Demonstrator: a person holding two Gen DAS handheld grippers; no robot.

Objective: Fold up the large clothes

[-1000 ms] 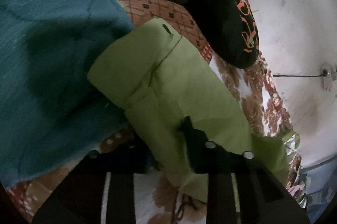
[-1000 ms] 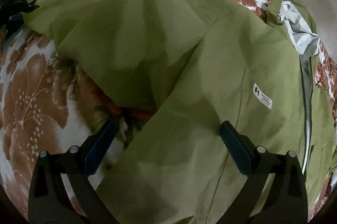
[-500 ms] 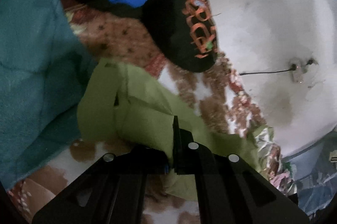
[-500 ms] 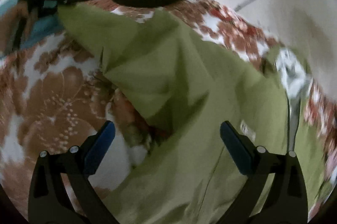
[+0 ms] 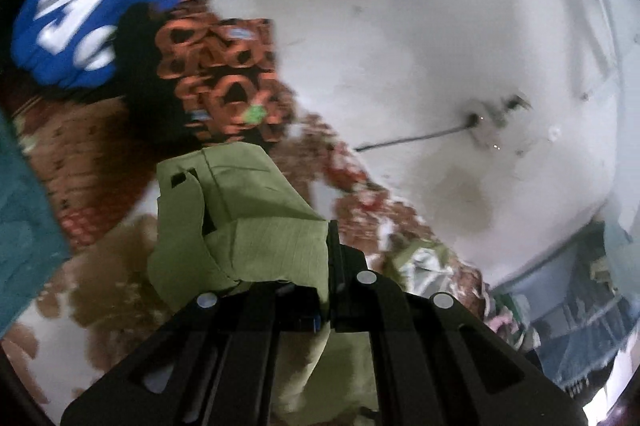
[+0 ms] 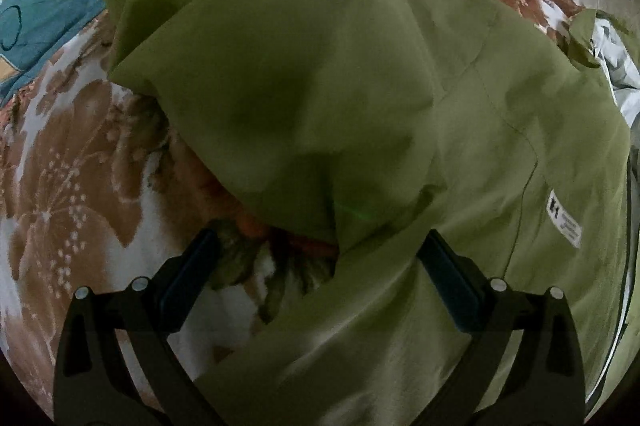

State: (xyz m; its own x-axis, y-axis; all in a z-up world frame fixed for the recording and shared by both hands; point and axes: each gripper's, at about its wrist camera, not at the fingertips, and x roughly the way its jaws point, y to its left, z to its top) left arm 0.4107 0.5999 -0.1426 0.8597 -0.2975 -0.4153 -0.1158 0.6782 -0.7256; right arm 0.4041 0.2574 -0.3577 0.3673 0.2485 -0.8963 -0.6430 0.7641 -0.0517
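Observation:
A large olive-green garment (image 6: 460, 97) lies spread over a brown-and-white floral bedsheet (image 6: 68, 193). A white care label (image 6: 565, 218) shows on it at the right. My left gripper (image 5: 320, 290) is shut on a bunched part of the green garment (image 5: 248, 209) and holds it lifted above the bed. My right gripper (image 6: 316, 258) is open just above the garment; its right finger (image 6: 452, 278) is over the cloth and its left finger (image 6: 188, 274) is over the sheet. A raised fold of the garment hangs in front of it.
A blue garment with white letters (image 5: 80, 17) and a black one with orange print (image 5: 216, 73) lie piled at the bed's far side. A teal cloth (image 6: 44, 13) lies at the left. A white wall (image 5: 420, 25) with a socket and cable (image 5: 484, 117) stands behind.
My left gripper has closed on the green garment and lifted it, tilting up toward the wall. The raised fold has come closer over my right gripper, which has stayed open.

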